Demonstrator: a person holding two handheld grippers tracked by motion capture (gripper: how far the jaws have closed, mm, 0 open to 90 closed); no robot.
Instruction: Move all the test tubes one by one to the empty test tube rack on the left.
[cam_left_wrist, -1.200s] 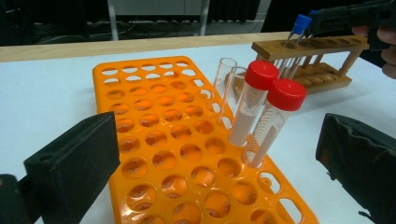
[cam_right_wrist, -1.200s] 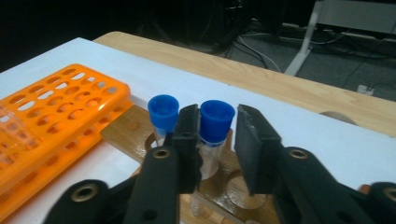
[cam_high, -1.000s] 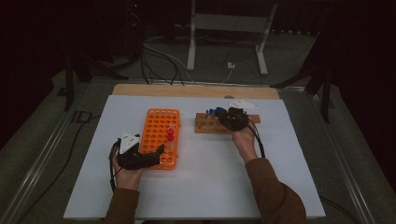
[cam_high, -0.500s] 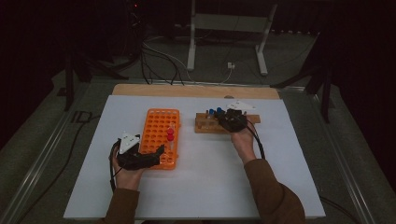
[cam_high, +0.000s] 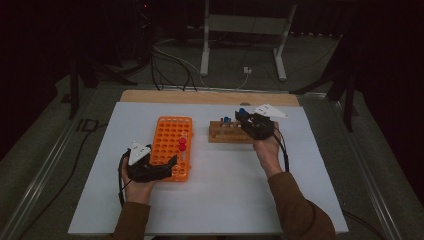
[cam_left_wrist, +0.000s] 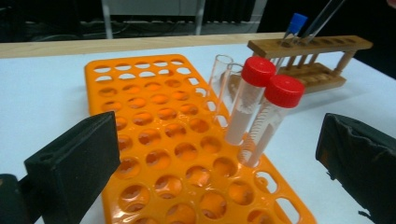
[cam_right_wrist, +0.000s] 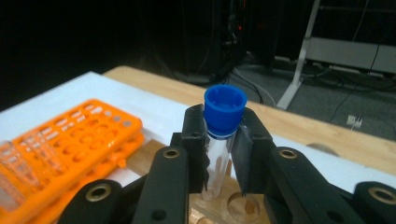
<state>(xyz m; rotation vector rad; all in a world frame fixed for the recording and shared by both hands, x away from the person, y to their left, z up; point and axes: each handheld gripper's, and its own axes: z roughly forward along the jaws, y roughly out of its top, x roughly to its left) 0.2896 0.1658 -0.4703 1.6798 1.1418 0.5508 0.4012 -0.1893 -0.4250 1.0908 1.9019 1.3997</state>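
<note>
My right gripper is shut on a clear tube with a blue cap, held upright just above the holes of the wooden rack. In the high view that gripper hovers over the right half of the wooden rack, where another blue-capped tube stands. My left gripper is at the near end of the orange rack. Its jaws stand wide open over the orange rack. Two red-capped tubes and two uncapped clear tubes stand in it.
The racks sit side by side on a white table top with a wooden strip along its far edge. Cables and a metal stand base lie on the dark floor beyond. White surface lies bare in front of both racks.
My right gripper has risen a little over the wooden rack with the blue-capped tube in it. The left gripper has stayed where it was.
</note>
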